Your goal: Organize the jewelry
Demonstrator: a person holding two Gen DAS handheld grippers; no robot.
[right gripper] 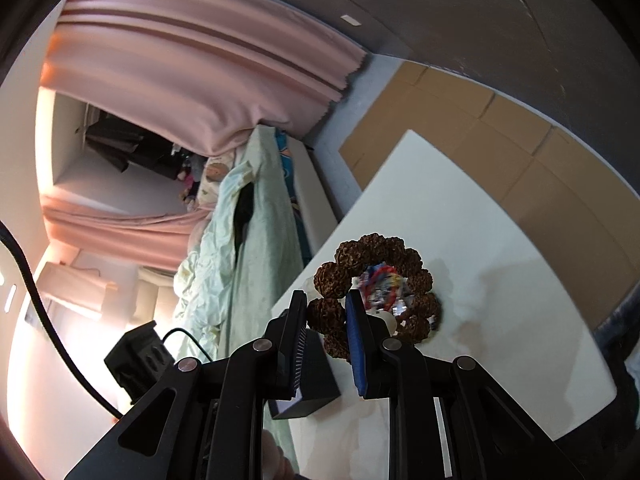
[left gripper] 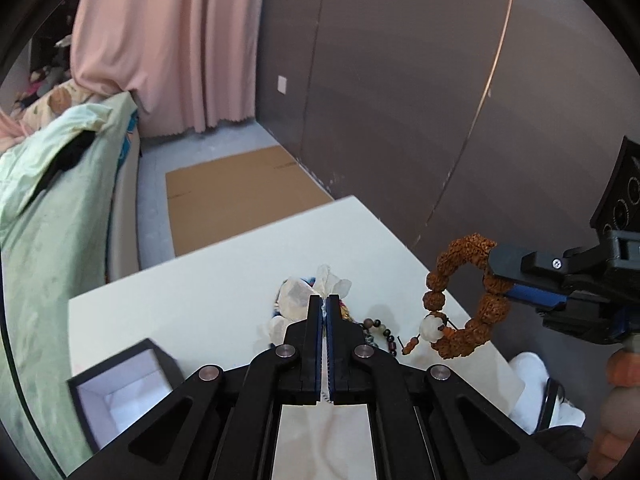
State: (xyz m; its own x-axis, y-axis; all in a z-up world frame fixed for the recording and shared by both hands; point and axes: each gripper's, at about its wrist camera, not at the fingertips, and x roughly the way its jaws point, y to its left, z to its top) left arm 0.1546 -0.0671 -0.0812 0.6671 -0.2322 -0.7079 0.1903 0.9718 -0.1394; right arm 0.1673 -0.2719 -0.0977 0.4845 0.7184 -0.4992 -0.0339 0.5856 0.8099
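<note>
Left gripper fingers pressed together, pinching a thin clear plastic bag above the jewelry pile. Right gripper pinches the brown rough-bead bracelet, held in the air over the white table. Dark bead string lies on the table beside the pile. Open black box near the table's left corner.

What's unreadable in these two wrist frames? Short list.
- Left wrist: whether the shut left gripper pinches anything; only a pale sliver shows between its pads.
- Left wrist: jewelry pile, half hidden behind those fingers.
- Left wrist: open box, near corner hidden by the gripper body.
- Right wrist: colourful pile seen through the rudraksha bracelet is blurred.
</note>
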